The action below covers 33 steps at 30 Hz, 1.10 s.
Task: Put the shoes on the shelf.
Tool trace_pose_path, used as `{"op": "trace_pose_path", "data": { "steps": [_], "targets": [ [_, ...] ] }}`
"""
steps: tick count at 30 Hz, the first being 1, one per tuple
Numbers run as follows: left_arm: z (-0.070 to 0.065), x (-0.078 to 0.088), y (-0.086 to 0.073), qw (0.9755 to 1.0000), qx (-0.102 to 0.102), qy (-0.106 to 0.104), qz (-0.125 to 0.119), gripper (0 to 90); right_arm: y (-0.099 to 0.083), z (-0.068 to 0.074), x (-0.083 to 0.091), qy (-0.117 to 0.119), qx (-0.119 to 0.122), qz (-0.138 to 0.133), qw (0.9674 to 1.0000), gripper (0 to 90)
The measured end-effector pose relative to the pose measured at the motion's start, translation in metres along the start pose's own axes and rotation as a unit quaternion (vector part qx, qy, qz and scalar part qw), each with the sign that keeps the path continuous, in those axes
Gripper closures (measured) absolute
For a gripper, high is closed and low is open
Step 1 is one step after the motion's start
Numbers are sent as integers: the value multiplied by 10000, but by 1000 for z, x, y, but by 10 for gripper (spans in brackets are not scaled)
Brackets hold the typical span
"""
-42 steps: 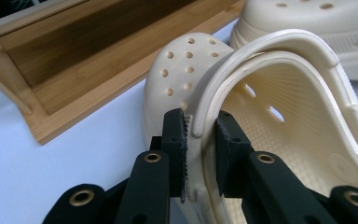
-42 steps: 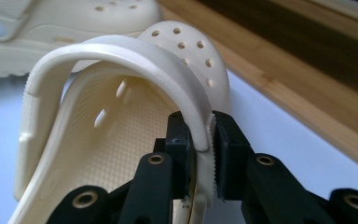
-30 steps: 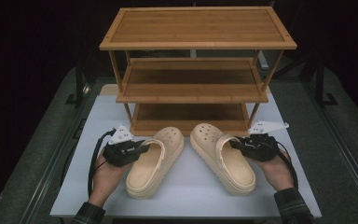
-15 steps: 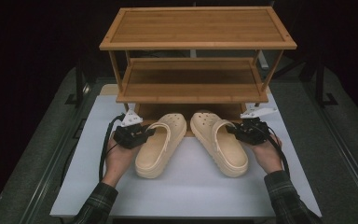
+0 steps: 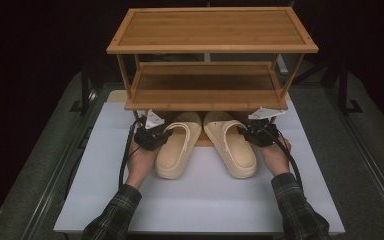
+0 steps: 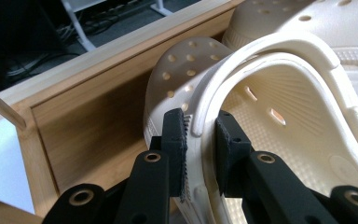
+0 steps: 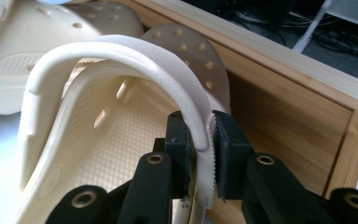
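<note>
Dark room, white bench (image 5: 200,200) centre frame, bamboo shoe rack (image 5: 210,47) at its far end. Two cream clogs lie side by side in mid frame, toes pointing away and already tucked under the rack's lowest shelf, heels out on the bench.

Left clog (image 5: 177,147): sits left of centre in the high view. Left claw (image 5: 161,137) pinches its outer side wall at the strap; in the left gripper view both pads clamp the wall and strap edge (image 6: 200,140), jaws narrow, closed on it.

Right clog (image 5: 232,147): right of centre, just beside the other, apart or barely touching at the toes, hard to tell. Right claw (image 5: 247,134) grips its outer wall the same way; the right gripper view shows the pads squeezing wall and strap (image 7: 200,135), jaws narrow.

One hand behind each claw, plaid sleeves (image 5: 300,210) entering from the bottom edge. Bottom-shelf back board (image 6: 88,107) fills the left side of the left gripper view, close to the toe.

Step, as I judge it: pushing the pair into the rack's bottom tier, roughly half in. Next move probably calls for sliding both further forward, keeping the soles flat and parallel, clear of the rack legs, then opening the jaws and backing the claws out without dragging the clogs back.
</note>
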<state>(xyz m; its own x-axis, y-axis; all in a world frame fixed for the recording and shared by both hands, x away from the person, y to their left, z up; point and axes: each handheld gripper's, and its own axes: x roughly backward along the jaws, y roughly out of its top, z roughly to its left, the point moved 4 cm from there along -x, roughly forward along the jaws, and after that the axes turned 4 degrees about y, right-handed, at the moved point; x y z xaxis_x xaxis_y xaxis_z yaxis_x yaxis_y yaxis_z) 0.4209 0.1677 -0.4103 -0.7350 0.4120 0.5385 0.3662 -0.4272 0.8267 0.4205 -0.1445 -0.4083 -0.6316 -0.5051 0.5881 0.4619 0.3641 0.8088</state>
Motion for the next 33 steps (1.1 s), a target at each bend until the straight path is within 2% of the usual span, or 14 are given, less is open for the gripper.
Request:
{"op": "trace_pose_path", "data": {
  "steps": [5, 10, 12, 15, 21, 22, 23, 25, 29, 33],
  "targets": [
    [2, -9, 0, 9999, 88, 100, -34, 762, -2, -3, -11, -145, -63, 24, 9999, 773],
    [2, -14, 3, 9996, 166, 195, -100, 760, -1, -7, -15, -217, -130, -57, 9997, 772],
    [0, -15, 4, 9996, 162, 178, -121, 760, 1, -6, -17, -283, -107, -29, 9995, 771],
    [-2, -17, 4, 9997, 143, 167, -97, 759, 4, -4, -20, -262, -151, -69, 9995, 771],
    [-2, -19, 4, 9997, 192, 123, -125, 740, 8, 2, -25, -263, -68, -17, 9996, 743],
    [-2, -18, 3, 9997, 202, 73, -119, 731, 8, 2, -25, -260, -74, -10, 9996, 723],
    [-2, -18, 3, 9996, 254, 39, -135, 710, 8, 2, -24, -232, -94, -31, 9997, 656],
    [0, -14, 4, 9996, 232, 77, -123, 625, 8, 1, -21, -160, -204, -59, 9996, 580],
    [3, -4, 2, 9995, 301, -82, -111, 507, 7, -1, -11, -43, -280, -112, 9995, 454],
    [6, 9, 0, 9990, 319, -277, -123, 422, -3, -2, 3, 283, -483, -145, 9983, 350]
  ]
}}
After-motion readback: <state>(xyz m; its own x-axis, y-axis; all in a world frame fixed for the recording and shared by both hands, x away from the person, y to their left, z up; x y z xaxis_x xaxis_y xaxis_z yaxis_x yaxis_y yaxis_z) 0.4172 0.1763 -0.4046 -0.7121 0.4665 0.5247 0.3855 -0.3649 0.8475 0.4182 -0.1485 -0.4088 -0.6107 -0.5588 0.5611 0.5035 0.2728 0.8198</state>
